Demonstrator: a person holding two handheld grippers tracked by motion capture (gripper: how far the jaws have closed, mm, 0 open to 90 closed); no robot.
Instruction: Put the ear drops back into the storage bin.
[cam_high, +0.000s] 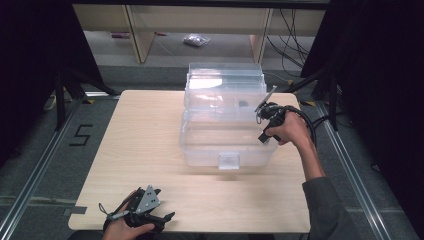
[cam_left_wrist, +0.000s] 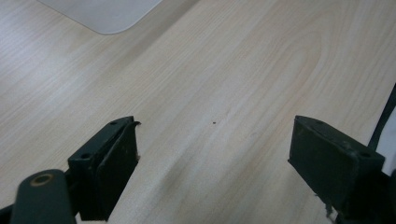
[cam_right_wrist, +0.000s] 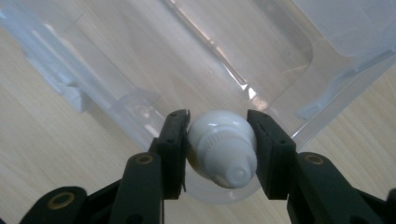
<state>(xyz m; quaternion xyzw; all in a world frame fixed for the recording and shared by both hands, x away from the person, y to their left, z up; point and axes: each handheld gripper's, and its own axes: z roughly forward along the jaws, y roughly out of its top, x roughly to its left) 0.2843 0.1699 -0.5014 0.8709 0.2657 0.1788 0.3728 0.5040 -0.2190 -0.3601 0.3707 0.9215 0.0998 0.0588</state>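
A clear plastic storage box (cam_high: 200, 150) stands on the wooden table (cam_high: 140, 150) with its lid raised at the back. At the box's right side is my right gripper (cam_high: 263, 122), and in the right gripper view that gripper (cam_right_wrist: 218, 115) is shut on a white light bulb (cam_right_wrist: 219, 144). The bulb hangs over a rounded corner of the box (cam_right_wrist: 140, 56). My left gripper (cam_high: 164, 204) rests near the table's front edge. In its own view the left gripper (cam_left_wrist: 215, 128) stands open over bare wood, nothing between its jaws.
A pale rounded corner of the box (cam_left_wrist: 102, 14) lies far ahead of the left gripper. Past the table's far edge are wooden shelf legs (cam_high: 140, 35), a small bag (cam_high: 196, 40) on the floor and cables (cam_high: 290, 45). A floor mark "5" (cam_high: 82, 135) lies left.
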